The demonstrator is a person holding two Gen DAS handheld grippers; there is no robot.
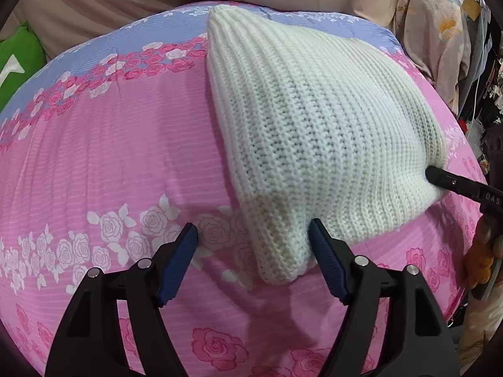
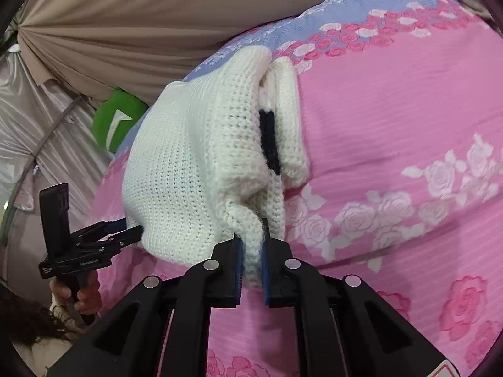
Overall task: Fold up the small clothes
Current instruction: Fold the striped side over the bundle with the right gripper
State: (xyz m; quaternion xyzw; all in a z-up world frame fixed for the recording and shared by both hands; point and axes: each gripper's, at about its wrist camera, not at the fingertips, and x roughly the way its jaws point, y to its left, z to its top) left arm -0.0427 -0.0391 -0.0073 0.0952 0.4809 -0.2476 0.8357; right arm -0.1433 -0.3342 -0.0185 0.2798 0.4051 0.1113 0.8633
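White knit garment [image 1: 314, 132] bunched mid-bed [image 1: 125, 157], no neat fold yet. Right gripper [image 2: 251, 251] jaws pinch its near edge; left gripper [image 1: 253, 238] jaws gape around a corner, unclamped.

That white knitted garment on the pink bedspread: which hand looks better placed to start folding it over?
Probably the right. The right gripper is already shut on an edge of the white knitted garment, while the left gripper stands open with a corner between its blue pads, not pinched.
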